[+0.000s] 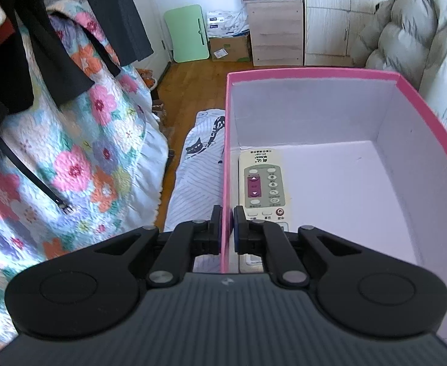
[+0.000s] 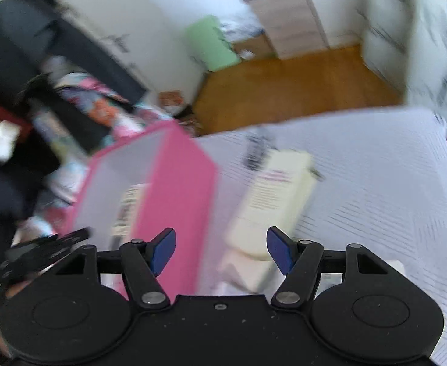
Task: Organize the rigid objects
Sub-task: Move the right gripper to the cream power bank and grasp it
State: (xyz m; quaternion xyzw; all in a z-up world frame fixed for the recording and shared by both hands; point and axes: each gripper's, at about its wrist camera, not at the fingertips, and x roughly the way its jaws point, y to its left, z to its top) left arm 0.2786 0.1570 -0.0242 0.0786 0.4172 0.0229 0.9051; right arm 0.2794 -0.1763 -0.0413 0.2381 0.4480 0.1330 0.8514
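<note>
A pink box (image 1: 314,73) with a white inside stands on the striped bedsheet (image 1: 193,189). A cream remote with a grey button panel (image 1: 263,186) lies flat inside it against the left wall. My left gripper (image 1: 227,210) is shut on that left wall, one finger outside and one inside. In the blurred right wrist view, my right gripper (image 2: 221,238) stands open with nothing between its blue pads (image 2: 162,250). Just beyond it a second cream remote (image 2: 272,201) lies on the sheet, right of the pink box (image 2: 177,189).
A floral quilt (image 1: 71,158) with dark clothes (image 1: 40,45) draped over it lies left of the box. A puffy grey jacket (image 1: 412,39) sits at the right. Wooden floor (image 1: 193,85), a green board (image 1: 188,32) and a cabinet (image 1: 276,30) lie beyond the bed.
</note>
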